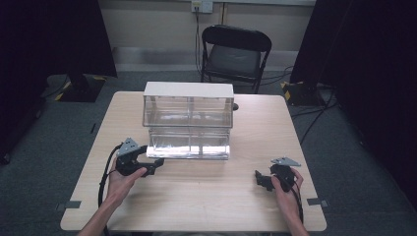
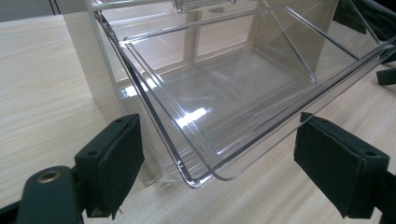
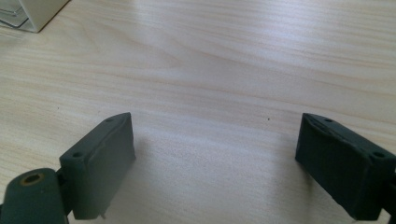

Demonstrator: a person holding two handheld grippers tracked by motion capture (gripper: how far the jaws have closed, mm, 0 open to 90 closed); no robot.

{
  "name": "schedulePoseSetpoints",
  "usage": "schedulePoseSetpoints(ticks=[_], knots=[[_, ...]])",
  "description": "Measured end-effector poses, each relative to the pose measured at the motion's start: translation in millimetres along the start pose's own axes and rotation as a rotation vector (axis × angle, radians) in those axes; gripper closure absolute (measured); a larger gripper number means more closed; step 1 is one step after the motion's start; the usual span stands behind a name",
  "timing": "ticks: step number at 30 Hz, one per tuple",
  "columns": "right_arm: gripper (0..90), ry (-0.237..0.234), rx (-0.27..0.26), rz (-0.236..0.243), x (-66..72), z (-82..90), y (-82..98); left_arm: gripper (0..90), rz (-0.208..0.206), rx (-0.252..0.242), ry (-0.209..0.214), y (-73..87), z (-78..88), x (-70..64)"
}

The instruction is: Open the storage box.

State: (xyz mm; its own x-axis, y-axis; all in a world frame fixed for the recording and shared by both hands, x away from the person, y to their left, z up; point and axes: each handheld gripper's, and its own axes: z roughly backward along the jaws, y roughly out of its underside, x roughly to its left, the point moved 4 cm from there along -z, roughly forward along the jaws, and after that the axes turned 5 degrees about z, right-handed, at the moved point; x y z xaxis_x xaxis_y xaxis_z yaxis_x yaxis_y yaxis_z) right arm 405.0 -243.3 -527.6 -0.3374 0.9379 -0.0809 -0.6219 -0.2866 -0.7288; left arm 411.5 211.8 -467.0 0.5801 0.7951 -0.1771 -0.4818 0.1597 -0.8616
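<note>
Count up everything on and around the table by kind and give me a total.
Clear plastic bin organizer with a white top: 1
Handheld grippers, the left gripper at the lower bin's corner and the right gripper over bare wood: 2
Wooden table: 1
Black folding chair behind the table: 1
Total: 5
</note>
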Motion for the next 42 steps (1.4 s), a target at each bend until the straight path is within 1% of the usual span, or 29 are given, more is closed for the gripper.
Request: schedulePoseSetpoints(ticks=[3, 5, 8, 10, 15, 16, 19, 20, 22, 23, 24, 25, 28, 32, 33, 34, 35, 37, 38, 39, 40, 41, 42], knots=[[11.0, 0.000, 0.000, 0.000, 0.0, 0.0, 0.0, 15.5, -0.009, 0.002, -0.001, -0.5, -0.4, 0.4], [11.0, 0.000, 0.000, 0.000, 0.0, 0.0, 0.0, 15.3, -0.011, 0.011, 0.006, -0.9, -1.0, 1.0], [10.8, -0.002, 0.001, 0.000, 0.1, 0.0, -0.1, 15.3, -0.006, 0.008, -0.002, -1.8, -1.6, 3.6], [10.7, -0.002, 0.001, -0.001, 0.1, -0.1, -0.1, 15.3, 0.007, -0.006, -0.006, -3.0, -1.9, 4.8], [10.4, -0.001, 0.001, -0.002, 0.2, -0.4, -0.3, 15.3, 0.005, -0.015, -0.007, -4.5, -1.7, 6.1], [10.4, -0.001, 0.001, -0.002, 0.2, -0.4, -0.3, 15.3, 0.009, -0.014, 0.001, -4.7, -2.4, 6.2], [10.4, -0.001, 0.001, -0.002, 0.2, -0.4, -0.3, 15.2, 0.004, -0.016, 0.002, -7.3, -3.5, 6.0], [10.3, -0.001, 0.002, -0.002, 0.2, -0.4, -0.3, 15.2, 0.013, -0.021, 0.007, -8.8, -4.2, 5.4], [10.3, -0.001, 0.002, -0.002, 0.2, -0.4, -0.3, 15.3, -0.002, -0.020, 0.000, -12.4, -5.3, 5.4], [10.3, -0.001, 0.002, -0.002, 0.2, -0.4, -0.3, 15.3, 0.009, -0.023, 0.002, -15.0, -6.7, 4.9], [10.3, -0.001, 0.002, -0.002, 0.2, -0.4, -0.3, 15.3, 0.009, -0.023, 0.002, -15.0, -6.7, 4.9], [10.3, -0.002, 0.002, -0.002, 0.2, -0.4, -0.3, 15.3, 0.018, -0.033, 0.007, -16.1, -8.3, 5.2], [10.3, -0.001, 0.002, -0.003, 0.2, -0.4, -0.3, 15.3, 0.020, -0.033, 0.006, -16.1, -9.3, 5.4], [10.3, -0.001, 0.002, -0.002, 0.2, -0.4, -0.3, 15.7, 0.018, -0.023, 0.003, -16.4, -9.4, 5.7], [10.3, -0.001, 0.002, -0.002, 0.2, -0.4, -0.3, 15.7, 0.011, -0.031, 0.000, -17.3, -9.5, 6.3], [10.3, -0.002, 0.002, -0.002, 0.2, -0.4, -0.3, 15.8, 0.005, -0.025, -0.004, -19.3, -9.1, 6.6], [10.3, -0.001, 0.002, -0.002, 0.2, -0.4, -0.3, 15.9, 0.005, -0.025, -0.004, -19.3, -9.1, 6.6], [10.3, -0.002, 0.002, -0.002, 0.2, -0.4, -0.3, 15.5, 0.017, -0.041, -0.008, -21.5, -9.5, 6.7], [10.3, -0.002, 0.002, -0.002, 0.1, -0.5, -0.3, 15.6, 0.013, -0.030, -0.006, -22.3, -11.0, 6.9], [10.3, -0.002, 0.002, -0.002, 0.1, -0.5, -0.3, 15.6, 0.013, -0.030, -0.006, -22.3, -11.0, 6.9], [10.3, -0.002, 0.002, -0.002, 0.2, -0.4, -0.3, 15.6, 0.003, -0.021, -0.010, -22.9, -11.9, 6.6], [10.2, -0.001, 0.002, -0.002, 0.2, -0.5, -0.3, 15.2, -0.003, -0.017, -0.016, -23.5, -12.0, 6.7], [10.3, -0.002, 0.002, -0.003, 0.2, -0.4, -0.3, 14.7, 0.001, -0.022, -0.018, -25.8, -12.2, 6.5]])
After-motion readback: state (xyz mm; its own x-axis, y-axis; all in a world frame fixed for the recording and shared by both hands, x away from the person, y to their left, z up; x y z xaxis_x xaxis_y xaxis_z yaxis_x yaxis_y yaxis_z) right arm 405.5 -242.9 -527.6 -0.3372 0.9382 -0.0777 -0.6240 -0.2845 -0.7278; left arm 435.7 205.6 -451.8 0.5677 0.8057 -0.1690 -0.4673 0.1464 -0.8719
